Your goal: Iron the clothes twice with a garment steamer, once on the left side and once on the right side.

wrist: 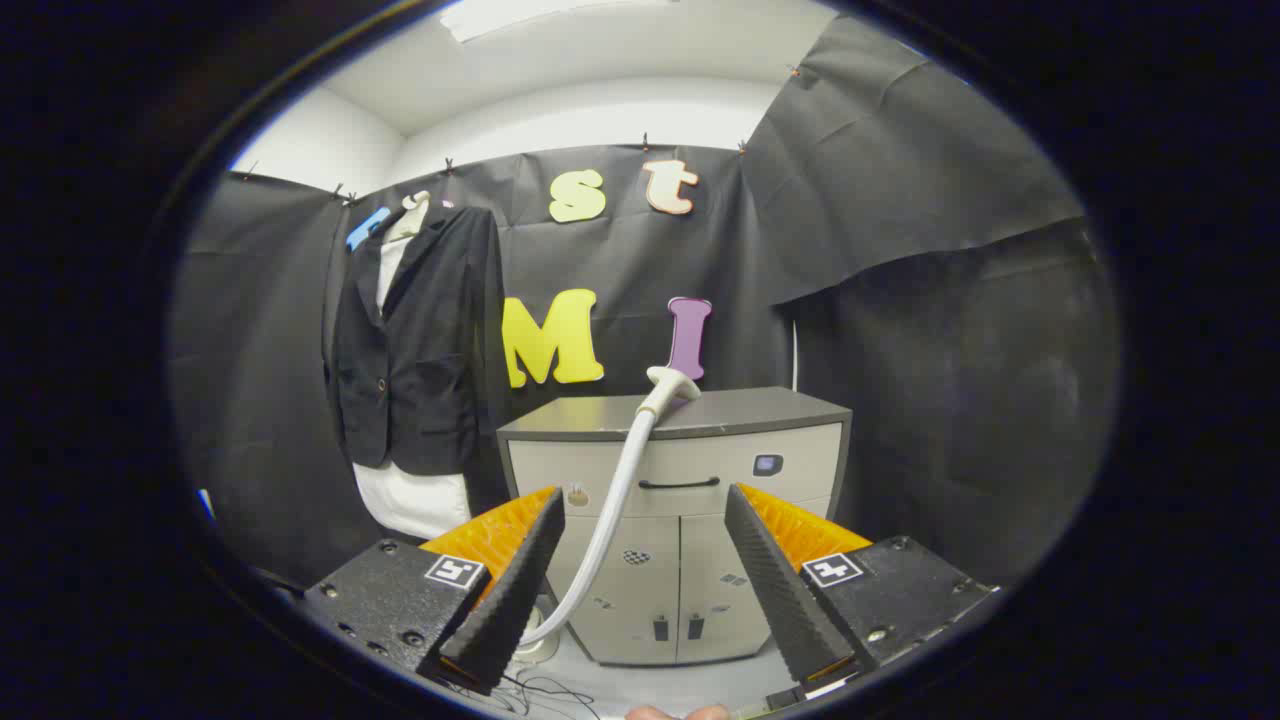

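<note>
Gripper view: the gripper (640, 570) sits at the bottom of the frame w/ its 2 fingers (515, 580) spread wide, nothing between them except open air, so it's holding nothing. Counting stuff: 1 garment steamer, its head (672, 384) resting on top of the cabinet around mid frame, and 1 pale hose (612, 515) curving down from it thru the gap between the fingers toward a roundish base thing by the left finger, can't make that out properly. 1 dark jacket (420, 350) hangs in the upper left of the frame over smth white, well beyond the fingers and apart from the steamer head. 1 grey cabinet (760, 470) in the center, just ahead of the fingers: 1 drawer w/ a dark handle and 2 doors below, all closed so can't tell what's inside. Some thin cables (530, 690) on the floor at the bottom.
</note>
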The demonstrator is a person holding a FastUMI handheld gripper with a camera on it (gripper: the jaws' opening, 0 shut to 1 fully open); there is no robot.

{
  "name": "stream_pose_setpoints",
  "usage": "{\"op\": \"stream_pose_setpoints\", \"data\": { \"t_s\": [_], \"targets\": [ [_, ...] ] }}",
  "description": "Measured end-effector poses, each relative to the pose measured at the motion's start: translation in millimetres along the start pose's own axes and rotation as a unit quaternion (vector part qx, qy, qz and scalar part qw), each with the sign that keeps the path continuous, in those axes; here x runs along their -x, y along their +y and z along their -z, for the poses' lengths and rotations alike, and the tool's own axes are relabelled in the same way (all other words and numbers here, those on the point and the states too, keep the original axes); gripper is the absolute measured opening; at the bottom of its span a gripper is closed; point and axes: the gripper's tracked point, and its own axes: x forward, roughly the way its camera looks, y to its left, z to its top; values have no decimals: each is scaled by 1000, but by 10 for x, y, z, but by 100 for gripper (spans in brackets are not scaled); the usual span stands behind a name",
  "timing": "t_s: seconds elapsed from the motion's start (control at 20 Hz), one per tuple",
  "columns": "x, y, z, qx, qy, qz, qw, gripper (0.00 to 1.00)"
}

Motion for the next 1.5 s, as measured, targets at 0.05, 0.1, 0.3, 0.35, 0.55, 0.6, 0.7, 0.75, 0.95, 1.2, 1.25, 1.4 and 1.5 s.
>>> {"op": "stream_pose_setpoints", "data": {
  "t_s": [0.05, 0.1, 0.3, 0.35, 0.55, 0.6, 0.7, 0.75, 0.95, 1.2, 1.25, 1.4, 1.5],
  "targets": [
    [16, -11, 14, -1, 1, 0, 1000, 100],
    [35, -29, 35, -3, 1, 0, 1000, 100],
    [149, -163, 73, 0, 0, 7, 1000, 100],
    [166, -203, 63, 0, -2, 10, 1000, 100],
    [232, -283, 77, -15, 1, 17, 1000, 100],
    [237, -294, 72, -16, 1, 17, 1000, 100],
    [265, -307, 53, -13, -1, 20, 1000, 100],
    [271, -319, 51, -11, -2, 21, 1000, 100],
    [326, -300, 30, -4, -2, 20, 1000, 100],
    [297, -238, 27, -10, 0, 19, 1000, 100],
    [284, -217, 21, -6, -1, 18, 1000, 100],
    [226, -158, -61, 2, -6, 18, 1000, 100],
    [178, -105, -90, -3, -8, 17, 1000, 100]
  ]
}}
